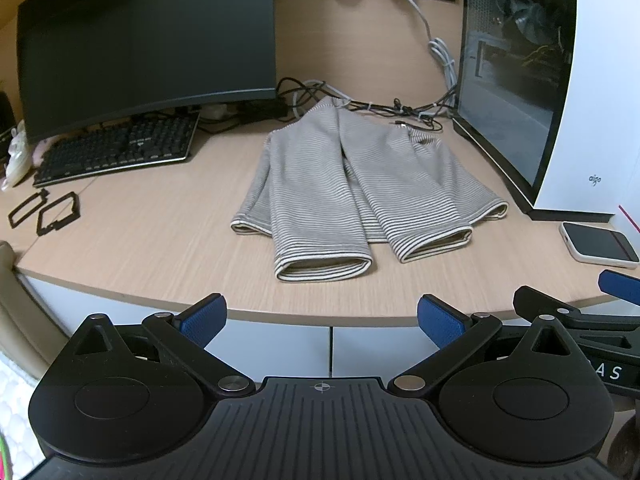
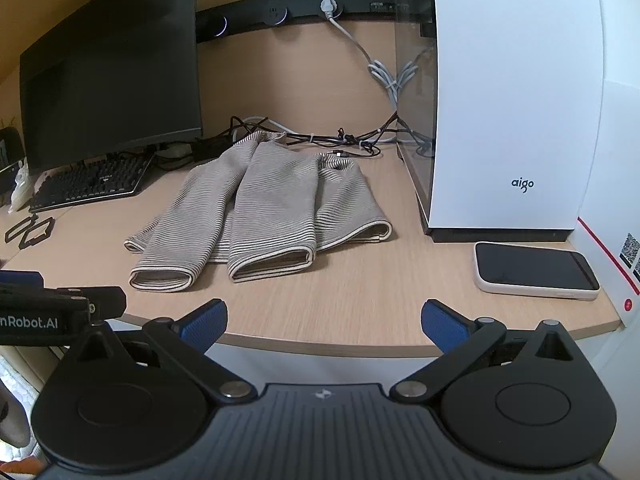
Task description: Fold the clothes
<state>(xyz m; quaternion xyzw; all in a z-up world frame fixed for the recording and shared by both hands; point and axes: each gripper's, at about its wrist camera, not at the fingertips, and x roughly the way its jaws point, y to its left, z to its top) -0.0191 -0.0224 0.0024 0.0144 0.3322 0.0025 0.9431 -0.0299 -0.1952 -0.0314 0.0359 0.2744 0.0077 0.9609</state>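
Both tools, left [image 1: 322,316] and right [image 2: 324,318], gape wide, empty, before the striped shirt [image 1: 352,184].

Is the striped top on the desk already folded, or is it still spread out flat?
Partly folded. The striped top lies on the desk with both sleeves laid over its front, cuffs toward the near edge; the body is not yet folded up.

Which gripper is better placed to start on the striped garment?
Left, marginally. Left gripper faces the striped garment almost head-on; from the right gripper it lies left of centre. Both are open, short of the desk edge.
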